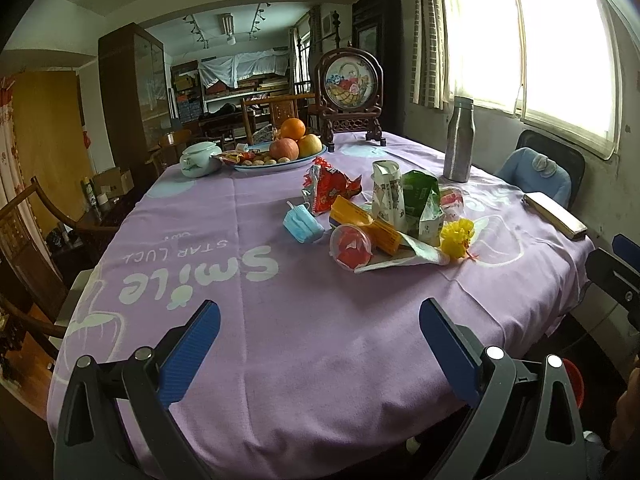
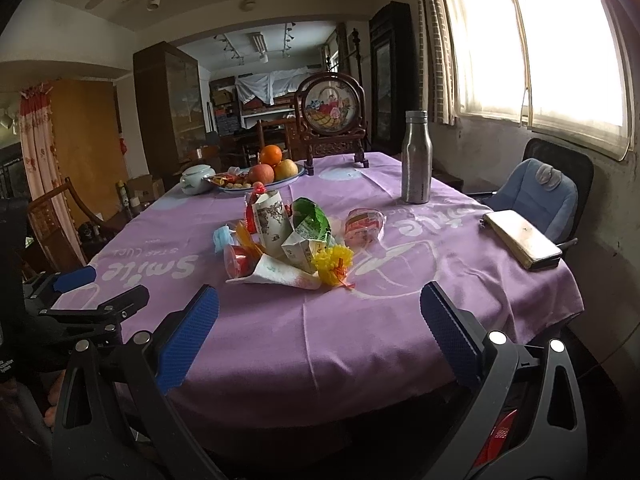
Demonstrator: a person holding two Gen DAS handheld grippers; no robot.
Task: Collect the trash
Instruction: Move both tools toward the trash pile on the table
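Note:
A heap of trash lies mid-table on the purple cloth [image 1: 320, 280]: a blue face mask [image 1: 303, 224], a red snack wrapper [image 1: 332, 188], an orange packet [image 1: 366, 226], a clear cup [image 1: 352, 246] with red scraps, a white carton [image 1: 386, 194], a green bag [image 1: 420, 196] and a yellow pom [image 1: 456, 238]. My left gripper [image 1: 320, 320] hangs open over the near edge, short of the heap. My right gripper [image 2: 320, 320] is open too, facing the carton [image 2: 272, 220], green bag [image 2: 310, 216], yellow pom [image 2: 334, 264], a paper cone [image 2: 276, 272] and a clear-wrapped pack [image 2: 364, 226].
A steel bottle [image 2: 416, 160] stands behind the heap. At the far end are a fruit plate [image 1: 308, 159], a white jar [image 1: 199, 160] and a carved round screen [image 1: 352, 96]. A flat tan case [image 2: 520, 238] lies at the right edge, beside a blue-cushioned chair [image 2: 532, 196].

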